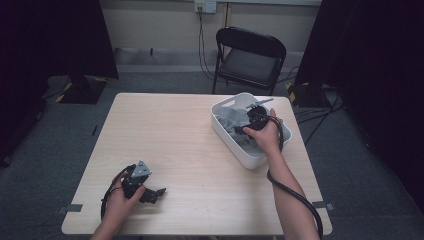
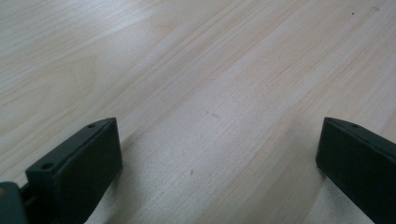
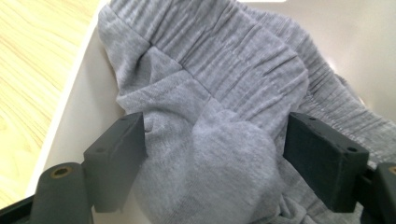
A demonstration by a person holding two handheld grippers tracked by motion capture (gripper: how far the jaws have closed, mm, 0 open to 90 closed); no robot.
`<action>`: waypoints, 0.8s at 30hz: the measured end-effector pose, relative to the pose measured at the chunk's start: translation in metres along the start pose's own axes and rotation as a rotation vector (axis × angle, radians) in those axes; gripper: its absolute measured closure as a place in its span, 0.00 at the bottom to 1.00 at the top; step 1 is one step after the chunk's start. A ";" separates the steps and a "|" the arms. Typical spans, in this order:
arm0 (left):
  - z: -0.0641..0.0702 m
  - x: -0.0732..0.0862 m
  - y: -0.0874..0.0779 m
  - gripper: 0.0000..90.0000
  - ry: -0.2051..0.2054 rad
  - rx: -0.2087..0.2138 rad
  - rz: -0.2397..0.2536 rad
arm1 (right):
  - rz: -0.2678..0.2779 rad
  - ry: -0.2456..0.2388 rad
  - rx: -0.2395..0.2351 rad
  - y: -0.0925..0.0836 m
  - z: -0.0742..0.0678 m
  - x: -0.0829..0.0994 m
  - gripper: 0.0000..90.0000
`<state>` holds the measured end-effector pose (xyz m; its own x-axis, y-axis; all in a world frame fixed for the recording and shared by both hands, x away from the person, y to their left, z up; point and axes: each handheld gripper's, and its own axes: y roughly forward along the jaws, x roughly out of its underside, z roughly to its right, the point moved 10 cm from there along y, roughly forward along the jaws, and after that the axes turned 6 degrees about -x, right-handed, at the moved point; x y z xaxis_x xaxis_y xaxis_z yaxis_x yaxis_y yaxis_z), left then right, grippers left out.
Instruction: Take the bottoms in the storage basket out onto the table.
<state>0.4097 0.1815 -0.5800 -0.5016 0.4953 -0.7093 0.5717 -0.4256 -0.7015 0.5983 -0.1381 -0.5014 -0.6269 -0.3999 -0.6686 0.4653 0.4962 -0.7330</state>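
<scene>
**Grey garment in the white bin, right gripper spread around a fold**

The grey garment (image 3: 205, 107) lies bunched inside the white plastic bin (image 1: 227, 137) at the far right of the worktop (image 1: 190, 150). It is a soft ribbed knit with a gathered, elastic-looking band across the top, so it should be light and limp: it will sag and trail from wherever it is pinched, and a thin pinch may slip off. The best hold looks to be a thick fold or the gathered band, taken deep between the pads rather than at an edge.

The right gripper (image 3: 215, 154) is down in the bin with its jaws standing wide on either side of a rounded bulge of the cloth — the pads sit beside the fabric without squeezing it, so nothing is held. In the high view the person's right hand (image 1: 265, 132) carries it over the bin.

The left gripper (image 2: 217, 163) rests low over bare wood near the front left corner of the worktop, jaws wide apart and holding nothing.

By count: one garment as far as the folds allow telling, one bin, two grippers, one worktop — and one black folding chair (image 1: 250, 57) beyond the far edge.
</scene>
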 end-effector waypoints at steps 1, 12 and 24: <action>0.000 0.000 0.000 0.00 0.000 0.000 0.000 | -0.004 -0.003 0.002 0.001 0.000 0.000 0.22; 0.000 0.000 0.000 0.00 0.000 0.000 0.000 | -0.081 -0.010 0.000 0.027 0.001 0.012 0.16; 0.000 0.000 0.000 0.00 -0.002 0.001 0.001 | -0.102 -0.002 0.034 0.048 0.010 0.024 0.18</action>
<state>0.4096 0.1812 -0.5800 -0.5022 0.4931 -0.7103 0.5714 -0.4273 -0.7007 0.6119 -0.1312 -0.5537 -0.6709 -0.4488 -0.5902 0.4197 0.4263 -0.8013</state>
